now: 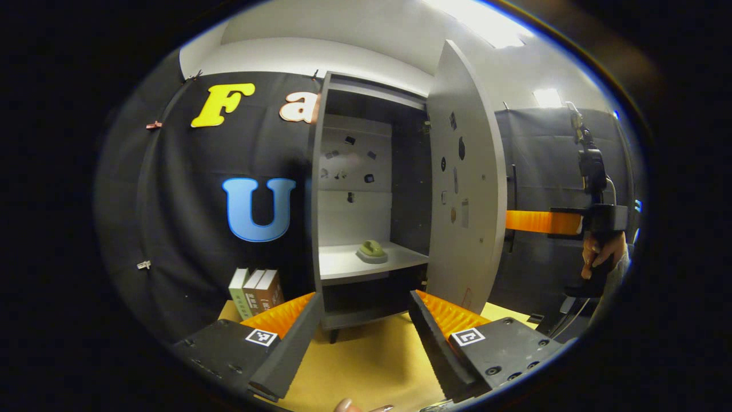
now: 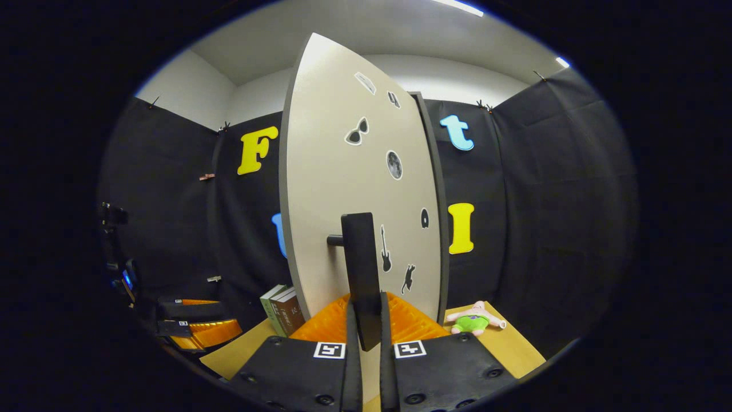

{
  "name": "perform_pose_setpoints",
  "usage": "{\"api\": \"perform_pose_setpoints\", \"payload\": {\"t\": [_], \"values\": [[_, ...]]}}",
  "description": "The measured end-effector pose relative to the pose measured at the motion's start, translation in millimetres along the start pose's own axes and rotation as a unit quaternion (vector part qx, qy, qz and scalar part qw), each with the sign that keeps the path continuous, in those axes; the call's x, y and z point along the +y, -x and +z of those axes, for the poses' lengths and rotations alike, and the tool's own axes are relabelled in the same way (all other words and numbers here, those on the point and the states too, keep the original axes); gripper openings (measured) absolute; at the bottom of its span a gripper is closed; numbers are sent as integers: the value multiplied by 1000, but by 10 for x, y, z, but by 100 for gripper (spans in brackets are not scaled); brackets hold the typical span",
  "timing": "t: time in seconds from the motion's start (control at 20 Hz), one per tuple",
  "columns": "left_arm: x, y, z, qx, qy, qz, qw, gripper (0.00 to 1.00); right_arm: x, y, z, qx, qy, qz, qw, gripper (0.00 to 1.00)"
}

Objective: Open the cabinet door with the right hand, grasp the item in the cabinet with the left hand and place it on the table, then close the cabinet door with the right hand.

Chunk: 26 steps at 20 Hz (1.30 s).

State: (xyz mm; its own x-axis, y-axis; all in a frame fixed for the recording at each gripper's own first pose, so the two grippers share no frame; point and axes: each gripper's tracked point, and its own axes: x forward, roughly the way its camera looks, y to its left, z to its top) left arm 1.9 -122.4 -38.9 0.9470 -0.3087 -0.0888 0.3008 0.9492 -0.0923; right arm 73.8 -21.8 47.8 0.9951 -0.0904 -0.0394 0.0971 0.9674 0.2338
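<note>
The grey cabinet stands on the yellow table with its door swung open to the right. On the middle shelf sits a small pale green item. My left gripper is open in front of the cabinet's lower part, some way off the item. In the right gripper view, my right gripper is shut on the door's black bar handle, with the door edge-on before it. The right gripper and the hand holding it also appear at the far right of the left gripper view.
Three books lean against the wall left of the cabinet, also seen as books. A small plush toy lies on the table right of the door. The left gripper shows at lower left.
</note>
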Motion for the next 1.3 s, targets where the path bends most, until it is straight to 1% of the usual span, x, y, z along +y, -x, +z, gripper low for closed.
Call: {"api": "perform_pose_setpoints", "payload": {"t": [0.15, 0.2, 0.3, 0.35, 0.4, 0.45, 0.5, 0.7, 0.75, 0.8, 0.85, 0.9, 1.0, 1.05, 1.1, 1.2, 1.25, 1.3], "values": [[-154, -208, 18, -3, 5, -18, 1000, 94, -99, 49, 19, 2, -8, -7, 1000, 16], [-208, -291, 17, -2, 9, -23, 1000, 92, -141, 64, 30, 1, -8, -7, 1000, 15], [-309, -468, 25, 0, 15, -29, 999, 92, -232, 100, 45, 0, -8, -13, 1000, 15], [-361, -562, 19, 0, 17, -31, 999, 95, -276, 105, 58, 1, -7, -17, 1000, 15], [-394, -656, 31, 0, 19, -32, 999, 95, -326, 118, 66, 3, -6, -21, 1000, 15], [-428, -744, 45, -1, 22, -31, 999, 92, -366, 126, 75, 4, -2, -23, 1000, 15], [-455, -826, 70, -4, 22, -29, 999, 95, -408, 124, 75, 4, 5, -24, 1000, 15], [-484, -1116, 174, -18, 7, -1, 1000, 95, -655, 120, 94, -1, 50, -38, 998, 11], [-498, -1192, 192, -22, 3, 4, 1000, 95, -757, 135, 119, -2, 55, -45, 997, 12], [-522, -1259, 203, -24, 2, 8, 1000, 95, -854, 154, 155, -3, 52, -47, 998, 10], [-539, -1328, 206, -24, 3, 11, 1000, 92, -945, 152, 156, 0, 43, -47, 998, 9], [-562, -1387, 214, -24, 4, 13, 1000, 95, -1003, 152, 166, 0, 31, -41, 999, 9], [-580, -1493, 227, -24, 3, 23, 999, 95, -995, 159, 147, 4, 14, -16, 1000, 10], [-564, -1547, 242, -23, -1, 34, 999, 92, -983, 149, 139, 9, 7, -4, 1000, 10], [-536, -1598, 259, -22, -4, 49, 999, 95, -982, 141, 122, 15, 3, 8, 1000, 10], [-497, -1710, 295, -22, -6, 69, 997, 94, -1052, 211, 93, 27, -1, 20, 999, 10], [-504, -1790, 293, -18, -4, 69, 997, 95, -1059, 268, 86, 31, -11, 33, 999, 14], [-522, -1869, 275, -8, 2, 65, 998, 95, -1059, 320, 83, 31, -21, 46, 998, 15]]}}
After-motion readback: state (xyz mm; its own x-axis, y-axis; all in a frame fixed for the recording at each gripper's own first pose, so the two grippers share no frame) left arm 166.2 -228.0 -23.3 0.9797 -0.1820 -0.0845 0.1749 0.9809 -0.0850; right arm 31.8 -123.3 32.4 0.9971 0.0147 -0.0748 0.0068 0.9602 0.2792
